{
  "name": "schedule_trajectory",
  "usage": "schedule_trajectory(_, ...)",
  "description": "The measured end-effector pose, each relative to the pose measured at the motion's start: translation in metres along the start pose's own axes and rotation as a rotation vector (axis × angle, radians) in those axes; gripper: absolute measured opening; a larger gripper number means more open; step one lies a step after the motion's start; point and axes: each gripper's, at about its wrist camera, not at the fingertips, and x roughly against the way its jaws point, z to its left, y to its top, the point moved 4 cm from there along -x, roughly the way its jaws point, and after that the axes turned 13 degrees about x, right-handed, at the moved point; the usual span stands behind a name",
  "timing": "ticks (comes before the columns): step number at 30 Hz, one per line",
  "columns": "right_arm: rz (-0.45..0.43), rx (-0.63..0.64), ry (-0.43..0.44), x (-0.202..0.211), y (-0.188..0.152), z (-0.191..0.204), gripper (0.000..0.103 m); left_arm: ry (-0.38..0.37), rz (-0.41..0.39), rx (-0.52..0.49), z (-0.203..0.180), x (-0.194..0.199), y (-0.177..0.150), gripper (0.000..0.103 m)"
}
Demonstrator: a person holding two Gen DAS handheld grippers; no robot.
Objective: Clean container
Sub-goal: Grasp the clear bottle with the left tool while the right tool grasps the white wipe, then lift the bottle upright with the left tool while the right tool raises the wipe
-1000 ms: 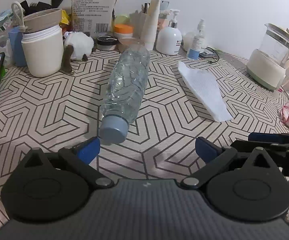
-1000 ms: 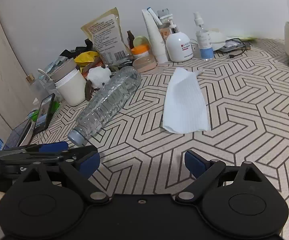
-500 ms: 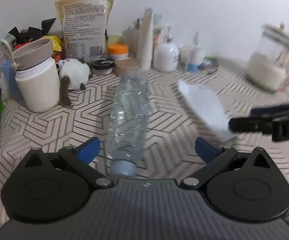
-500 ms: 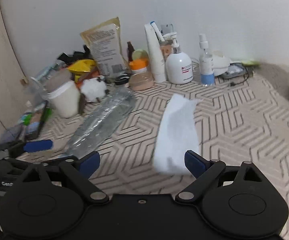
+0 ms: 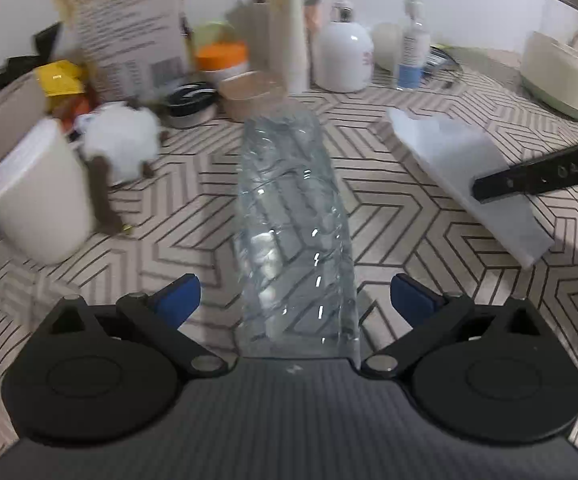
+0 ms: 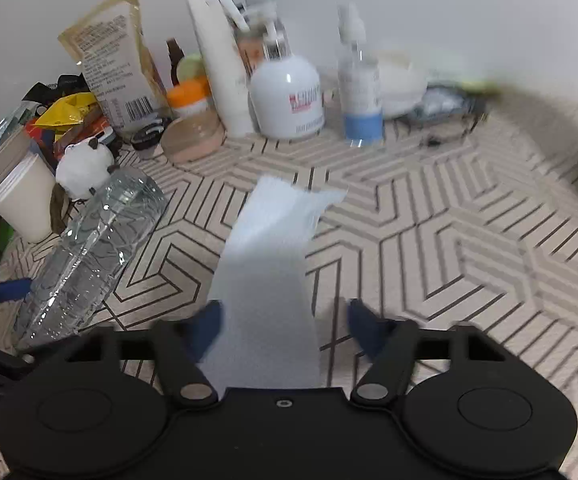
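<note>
Both tongs spread — left (image 5: 295, 300) straddles bottle (image 5: 293, 216), right (image 6: 283, 326) straddles tissue (image 6: 269, 276).

the bottle (image 5: 293, 232) is seen as clear, glossy, crinkled plastic; the tissue (image 6: 269, 264) as matt white paper; the worktop (image 6: 449, 240) as matt patterned cloth; the left claw (image 5: 295, 304) as matt black plastic.
</note>
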Motion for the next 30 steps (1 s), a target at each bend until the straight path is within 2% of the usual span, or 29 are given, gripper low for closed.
schedule_trajectory(1, -0.009, 0.023, -0.003, -0.001, -0.002, 0.005, 0.055, -0.007, 0.001, -0.005, 0.001, -0.003, 0.001, 0.099)
schedule_trajectory(2, -0.018, 0.045, -0.006, -0.002, -0.004, 0.009, 0.042, -0.014, 0.002, -0.011, 0.002, -0.006, 0.001, 0.097)
schedule_trajectory(3, -0.023, 0.060, -0.013, -0.003, -0.004, 0.010, 0.035, -0.021, 0.004, -0.016, 0.003, -0.009, 0.002, 0.095)
schedule_trajectory(4, -0.032, 0.064, -0.016, -0.003, -0.003, 0.011, 0.022, -0.028, 0.005, -0.022, 0.004, -0.011, 0.003, 0.093)
schedule_trajectory(5, -0.038, 0.070, -0.001, -0.002, -0.003, 0.012, 0.015, -0.034, -0.002, -0.021, 0.006, -0.011, 0.002, 0.087)
schedule_trajectory(9, -0.075, 0.065, 0.078, 0.003, 0.004, 0.017, 0.014, -0.066, -0.026, -0.027, 0.013, -0.010, -0.001, 0.081)
schedule_trajectory(13, -0.117, 0.058, 0.168, 0.010, 0.012, 0.027, 0.014, -0.096, -0.044, -0.072, 0.014, -0.010, -0.001, 0.084)
schedule_trajectory(15, -0.137, 0.054, 0.210, 0.013, 0.016, 0.031, 0.014, -0.105, -0.025, -0.051, 0.016, -0.012, 0.001, 0.085)
schedule_trajectory(17, -0.134, 0.055, 0.212, 0.007, 0.018, 0.034, 0.014, -0.107, -0.017, -0.050, 0.016, -0.012, 0.002, 0.085)
schedule_trajectory(21, -0.121, 0.042, 0.195, -0.008, 0.020, 0.036, 0.018, -0.135, -0.028, -0.110, 0.013, -0.011, 0.002, 0.078)
schedule_trajectory(24, -0.096, 0.002, 0.177, -0.017, 0.018, 0.026, 0.040, -0.158, -0.004, -0.103, 0.015, -0.011, 0.004, 0.077)
schedule_trajectory(26, -0.097, -0.032, 0.174, -0.021, 0.018, 0.020, 0.063, -0.162, -0.006, -0.143, 0.013, -0.011, 0.006, 0.077)
schedule_trajectory(28, -0.105, -0.083, 0.163, -0.027, 0.021, 0.010, 0.068, -0.164, -0.013, -0.178, 0.011, -0.012, 0.007, 0.077)
schedule_trajectory(30, -0.116, -0.116, 0.178, -0.032, 0.024, 0.002, 0.068, -0.155, -0.024, -0.203, 0.008, -0.011, 0.007, 0.076)
